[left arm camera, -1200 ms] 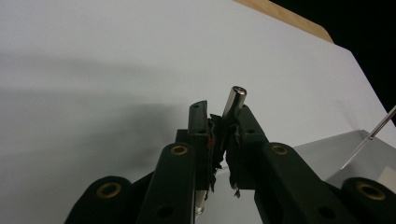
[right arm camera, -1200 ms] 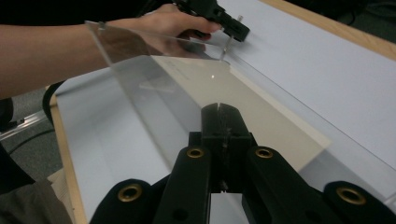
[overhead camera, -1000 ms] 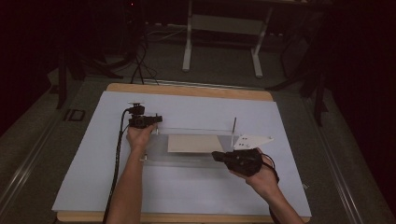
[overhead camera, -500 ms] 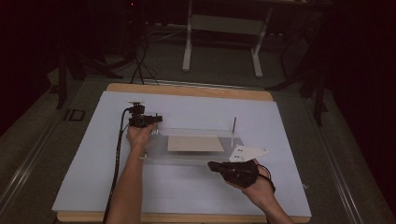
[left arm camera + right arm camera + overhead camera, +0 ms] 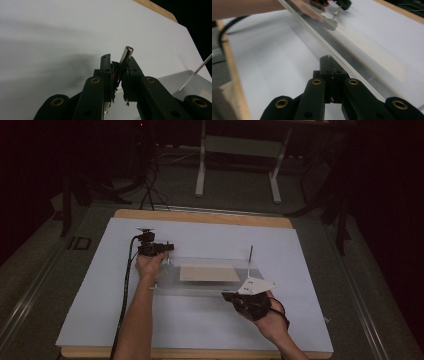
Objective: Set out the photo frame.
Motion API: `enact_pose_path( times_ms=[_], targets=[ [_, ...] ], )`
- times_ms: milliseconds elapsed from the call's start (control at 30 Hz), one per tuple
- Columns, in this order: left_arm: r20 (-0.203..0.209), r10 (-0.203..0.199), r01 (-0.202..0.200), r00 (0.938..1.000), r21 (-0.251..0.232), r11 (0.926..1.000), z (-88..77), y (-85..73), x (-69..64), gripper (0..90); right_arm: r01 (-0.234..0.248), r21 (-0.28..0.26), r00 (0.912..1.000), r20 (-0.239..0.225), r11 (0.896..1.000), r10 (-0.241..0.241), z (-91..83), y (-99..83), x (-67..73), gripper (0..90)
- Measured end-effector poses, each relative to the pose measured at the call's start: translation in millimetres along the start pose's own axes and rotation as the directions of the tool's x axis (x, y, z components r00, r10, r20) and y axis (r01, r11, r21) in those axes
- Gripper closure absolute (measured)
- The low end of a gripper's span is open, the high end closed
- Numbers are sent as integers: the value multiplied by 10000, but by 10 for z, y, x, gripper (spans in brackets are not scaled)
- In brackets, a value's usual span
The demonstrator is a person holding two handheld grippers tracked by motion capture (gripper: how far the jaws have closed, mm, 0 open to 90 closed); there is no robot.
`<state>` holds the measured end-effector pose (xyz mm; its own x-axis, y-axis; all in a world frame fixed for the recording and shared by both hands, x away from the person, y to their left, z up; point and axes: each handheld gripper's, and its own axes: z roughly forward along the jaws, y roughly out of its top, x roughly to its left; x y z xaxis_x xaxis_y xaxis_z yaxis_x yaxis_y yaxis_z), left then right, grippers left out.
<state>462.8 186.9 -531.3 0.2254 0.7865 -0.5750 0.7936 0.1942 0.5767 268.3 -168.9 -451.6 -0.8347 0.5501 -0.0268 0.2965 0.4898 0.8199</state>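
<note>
On the white-covered counter, seen from above, a clear plate with a tan sheet lay between the hands, the left gripper at its far-left corner and the right gripper at its near edge. Along the left gripper, the jaws were clenched on a small upright metal pin, stiff and slick, best pinched low. Along the right gripper, the jaws sat clenched on nothing beside the plate's edge, which looked rigid, slippery and scratch-prone.

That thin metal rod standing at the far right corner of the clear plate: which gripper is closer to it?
Right. The right gripper sits at the plate's near edge, below the rod; the left gripper is across at the plate's left end.
</note>
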Motion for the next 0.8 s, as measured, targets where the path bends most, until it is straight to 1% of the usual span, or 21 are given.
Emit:
enact_pose_path(
  times_ms=[67,133,200,333,467,533,567,600,633,667,700,733,767,800],
  targets=[
    [44,-21,21,10000,15,10000,0,0,5,798,114,-20,9998,159,9999,-114,3,7,14,900],
    [111,-100,100,9999,33,9999,0,2,12,795,44,-133,9998,195,9999,-42,1,10,9,900],
    [181,-88,87,9998,78,9999,-3,4,19,792,-11,-225,9998,190,9997,15,0,15,2,900],
    [143,157,-158,9998,80,9998,-9,4,14,793,-42,-257,9999,139,9997,46,12,13,10,900],
    [205,192,-193,9996,81,9998,-14,3,21,790,-111,-306,9999,124,9995,115,11,23,2,900],
    [361,260,-267,9990,204,9994,-15,-1,29,750,-183,-360,9998,114,9992,187,10,29,-2,900],
    [311,402,-410,9987,250,9988,-24,-3,24,740,-166,-370,9998,104,9992,170,9,33,-6,900],
    [311,402,-410,9987,250,9988,-24,-3,24,723,-166,-370,9998,104,9992,170,9,33,-6,900],
    [247,609,-615,9978,230,9978,-43,-6,14,723,-185,-381,9998,100,9991,189,9,36,-9,900],
    [246,734,-739,9970,213,9970,-55,-7,13,693,-207,-386,9997,106,9990,211,8,40,-10,900],
    [135,1017,-1020,9947,199,9946,-88,-10,2,669,-206,-379,9997,115,9991,210,6,44,-13,900],
    [135,1017,-1020,9947,199,9946,-88,-10,2,656,-226,-394,9997,114,9990,231,6,46,-13,900],
    [128,1229,-1231,9923,125,9923,-133,-24,-8,648,-225,-405,9997,111,9989,229,5,48,-16,900],
    [198,1296,-1296,9914,-17,9916,-162,-39,-11,640,-240,-434,9997,92,9988,244,5,49,-19,900]
  ],
)
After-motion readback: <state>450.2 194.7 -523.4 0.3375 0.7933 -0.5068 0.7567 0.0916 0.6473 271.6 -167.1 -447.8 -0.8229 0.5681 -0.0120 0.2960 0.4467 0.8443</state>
